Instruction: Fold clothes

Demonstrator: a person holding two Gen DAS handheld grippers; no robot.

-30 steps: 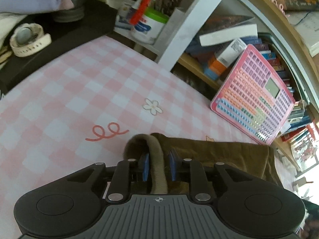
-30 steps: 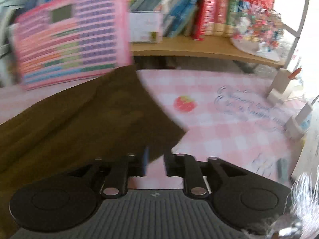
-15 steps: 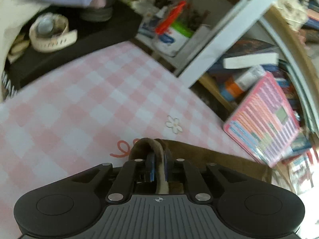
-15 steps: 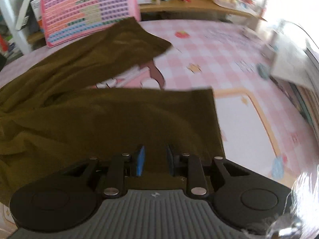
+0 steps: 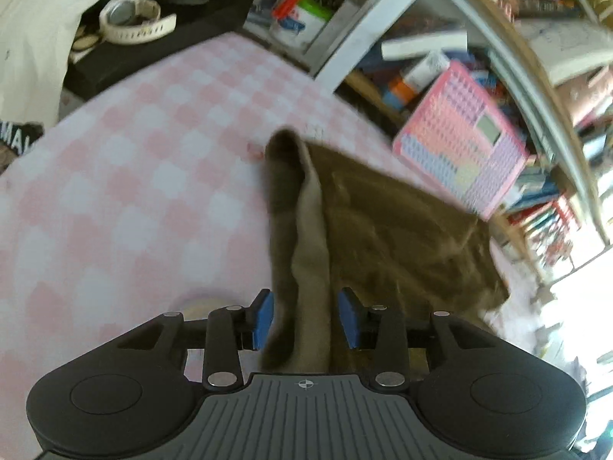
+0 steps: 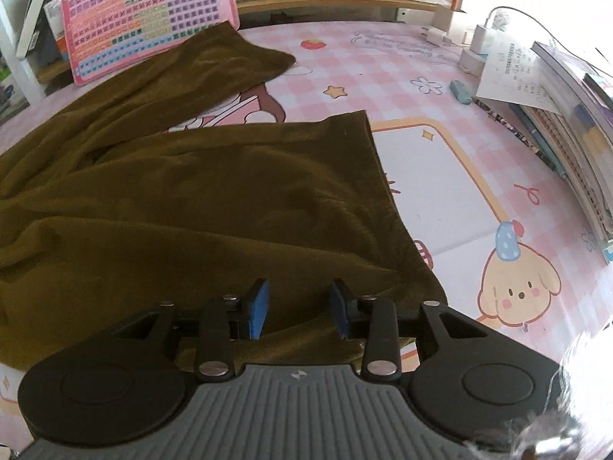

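Note:
An olive-brown garment (image 6: 199, 176) lies spread on the pink checked table mat (image 6: 440, 161), one part folded over toward the near edge. My right gripper (image 6: 299, 308) is open just above the near edge of the cloth. In the left wrist view the same garment (image 5: 387, 230) lies ahead, with a raised band of its edge (image 5: 306, 230) running between the blue pads. My left gripper (image 5: 306, 316) is open, with the band loose between the jaws.
A pink toy keyboard (image 6: 149, 11) leans against the bookshelf behind the garment; it also shows in the left wrist view (image 5: 463, 142). Stacked books and papers (image 6: 567, 115) sit at the right edge. A white watch (image 5: 134, 19) and a pen holder (image 5: 306, 15) stand at the far left.
My left gripper has opened and pulled back, letting go of the cloth band. My right gripper has opened wider and sits at the near edge of the folded cloth.

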